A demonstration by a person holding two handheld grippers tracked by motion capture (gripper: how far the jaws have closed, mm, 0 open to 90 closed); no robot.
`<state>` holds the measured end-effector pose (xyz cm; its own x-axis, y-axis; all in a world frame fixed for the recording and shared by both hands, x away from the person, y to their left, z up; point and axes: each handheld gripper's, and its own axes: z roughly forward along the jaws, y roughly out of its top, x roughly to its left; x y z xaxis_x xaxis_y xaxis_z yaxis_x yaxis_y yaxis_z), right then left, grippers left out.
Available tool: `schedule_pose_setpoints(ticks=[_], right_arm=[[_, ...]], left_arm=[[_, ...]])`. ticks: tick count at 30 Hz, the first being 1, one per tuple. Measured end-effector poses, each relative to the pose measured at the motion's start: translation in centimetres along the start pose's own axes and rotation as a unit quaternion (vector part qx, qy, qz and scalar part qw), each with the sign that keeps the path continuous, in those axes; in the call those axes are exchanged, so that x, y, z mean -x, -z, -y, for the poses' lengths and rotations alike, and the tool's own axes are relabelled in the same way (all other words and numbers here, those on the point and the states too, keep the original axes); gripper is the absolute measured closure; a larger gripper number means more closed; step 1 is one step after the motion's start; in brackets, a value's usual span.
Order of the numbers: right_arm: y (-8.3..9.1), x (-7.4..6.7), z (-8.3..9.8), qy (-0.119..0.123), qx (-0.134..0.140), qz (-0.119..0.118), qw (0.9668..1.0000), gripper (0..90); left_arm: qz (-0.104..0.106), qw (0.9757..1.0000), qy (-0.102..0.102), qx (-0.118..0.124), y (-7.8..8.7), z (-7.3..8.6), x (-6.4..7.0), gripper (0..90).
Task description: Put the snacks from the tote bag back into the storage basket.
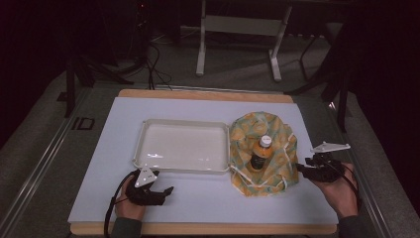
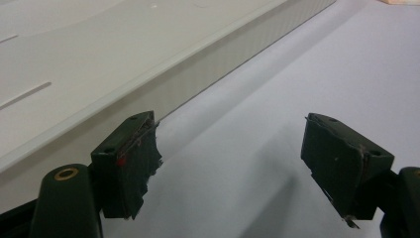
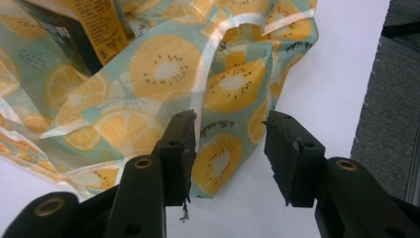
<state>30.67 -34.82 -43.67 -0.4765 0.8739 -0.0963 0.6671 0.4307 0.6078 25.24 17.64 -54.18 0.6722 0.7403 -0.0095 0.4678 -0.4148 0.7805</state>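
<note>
1. High view: a fruit-patterned yellow and teal cloth bag lies crumpled on the white tabletop sheet, just right of a shallow white plastic tray; a dark bottle with an orange label and white cap stands upright inside the bag.
2. Right gripper sits at the bag's right edge; in the right gripper view its jaws stand partly apart, with a fold of the bag hanging between them; neither pad presses the cloth.
3. Left gripper rests on the sheet just below the tray's near left corner; its jaws stand wide with nothing between them; the tray's wall runs just beside one jaw.
</note>
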Motion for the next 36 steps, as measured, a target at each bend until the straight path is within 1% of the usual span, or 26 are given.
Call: schedule_pose_setpoints(ticks=[3,5,8,20,23,24,33,36], right_arm=[[0.2,-0.1,-0.3,0.005,-0.002,-0.002,1.0000,54.6],[0.5,-0.2,-0.6,0.009,-0.002,-0.015,0.9998,54.6],[0.7,-0.4,-1.0,0.021,-0.008,-0.015,0.9996,54.6],[1.1,-1.0,-2.2,0.048,-0.023,-0.015,0.9985,53.5],[1.2,-1.0,-2.6,0.052,-0.028,-0.021,0.9980,53.0],[1.3,-1.0,-2.8,0.051,-0.029,-0.030,0.9978,52.9],[1.8,-1.2,-3.9,0.066,-0.040,-0.039,0.9963,52.5],[1.9,-1.4,-4.4,0.074,-0.050,-0.044,0.9950,53.0]], left_arm=[[0.000,1.0000,-0.001,0.000,0.0,0.0,0.0,22.3],[0.000,1.0000,0.000,-0.001,0.0,0.0,0.0,22.2],[0.000,1.0000,-0.002,-0.002,0.0,0.0,0.0,22.2],[0.000,1.0000,-0.003,-0.004,-0.1,0.0,0.1,22.3],[-0.001,1.0000,-0.005,-0.005,-0.1,-0.1,0.1,22.3],[-0.001,1.0000,-0.005,-0.005,-0.1,-0.1,0.1,22.2],[-0.001,1.0000,-0.008,-0.005,-0.1,-0.1,0.2,22.3],[-0.002,0.9999,-0.009,-0.006,-0.1,-0.1,0.2,22.3]])
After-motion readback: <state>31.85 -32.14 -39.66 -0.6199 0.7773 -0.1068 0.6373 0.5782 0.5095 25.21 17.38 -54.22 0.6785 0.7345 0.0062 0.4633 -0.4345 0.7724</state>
